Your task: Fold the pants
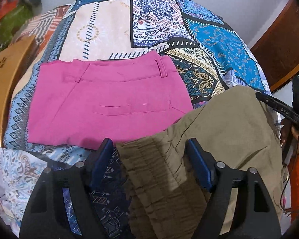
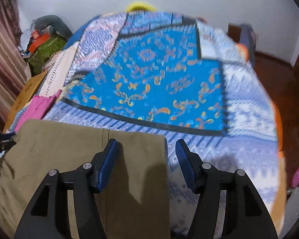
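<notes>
Olive-khaki pants (image 1: pixel 219 131) lie on the patterned bedspread (image 1: pixel 113 29). In the left wrist view their gathered elastic waistband (image 1: pixel 149 163) lies between the wide-apart blue pads of my left gripper (image 1: pixel 149 149), which is open above it. In the right wrist view my right gripper (image 2: pixel 146 147) is open over the far right corner of the khaki pants (image 2: pixel 73 149); the left pad (image 2: pixel 109 155) is over the cloth, the right pad over the bedspread (image 2: pixel 153 83). A folded pink pair of pants (image 1: pixel 107 103) lies to the left.
A cardboard box (image 1: pixel 6 75) stands at the bed's left edge, with a green bag (image 2: pixel 45 53) and clutter beyond. The pink pants also show in the right wrist view (image 2: pixel 37 107). A dark wooden frame (image 1: pixel 279 45) is at the right. The right-hand gripper's body (image 1: pixel 283 109) shows at the right of the left wrist view.
</notes>
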`<state>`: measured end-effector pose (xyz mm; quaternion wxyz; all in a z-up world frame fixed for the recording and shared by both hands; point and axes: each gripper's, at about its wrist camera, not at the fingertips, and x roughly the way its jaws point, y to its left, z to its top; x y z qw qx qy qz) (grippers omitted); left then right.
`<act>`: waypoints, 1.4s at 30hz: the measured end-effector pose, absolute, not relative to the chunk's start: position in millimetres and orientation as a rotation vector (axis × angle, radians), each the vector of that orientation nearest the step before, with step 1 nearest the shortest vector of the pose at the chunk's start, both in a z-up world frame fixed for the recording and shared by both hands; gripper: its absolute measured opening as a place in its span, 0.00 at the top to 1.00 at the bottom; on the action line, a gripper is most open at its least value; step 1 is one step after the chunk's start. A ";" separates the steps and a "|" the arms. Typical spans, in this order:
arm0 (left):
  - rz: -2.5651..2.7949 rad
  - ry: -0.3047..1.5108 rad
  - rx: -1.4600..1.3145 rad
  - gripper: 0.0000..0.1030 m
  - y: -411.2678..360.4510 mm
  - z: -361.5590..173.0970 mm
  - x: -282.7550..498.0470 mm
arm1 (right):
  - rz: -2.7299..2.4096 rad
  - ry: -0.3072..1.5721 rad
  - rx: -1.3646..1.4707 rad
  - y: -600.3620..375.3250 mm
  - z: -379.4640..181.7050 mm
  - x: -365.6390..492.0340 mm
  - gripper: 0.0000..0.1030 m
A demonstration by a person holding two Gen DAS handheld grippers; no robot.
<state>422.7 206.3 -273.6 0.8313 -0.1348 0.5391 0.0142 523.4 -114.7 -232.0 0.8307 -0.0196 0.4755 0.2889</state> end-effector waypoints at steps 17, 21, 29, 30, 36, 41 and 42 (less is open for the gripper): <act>0.153 0.981 -0.010 0.46 188.7 -209.7 433.4 | 0.511 0.788 -0.212 -120.6 -164.3 508.4 0.93; 0.167 0.930 -0.015 0.47 187.6 -181.1 429.1 | 0.515 0.723 -0.193 -124.9 -127.2 501.8 0.93; 0.125 0.841 0.030 0.47 166.4 -128.8 374.3 | 0.555 0.670 -0.133 -149.8 -82.0 454.8 0.94; 0.121 0.834 0.040 0.47 162.5 -123.5 366.0 | 0.559 0.668 -0.125 -153.6 -78.4 447.8 0.94; 0.094 0.801 0.082 0.47 141.3 -103.0 312.4 | 0.581 0.644 -0.075 -180.3 -58.2 392.0 0.94; 0.072 0.788 0.100 0.47 127.6 -102.1 268.6 | 0.591 0.646 -0.066 -198.4 -53.6 342.1 0.94; 0.066 0.787 0.098 0.47 125.0 -103.6 259.3 | 0.594 0.650 -0.063 -201.8 -54.6 332.9 0.94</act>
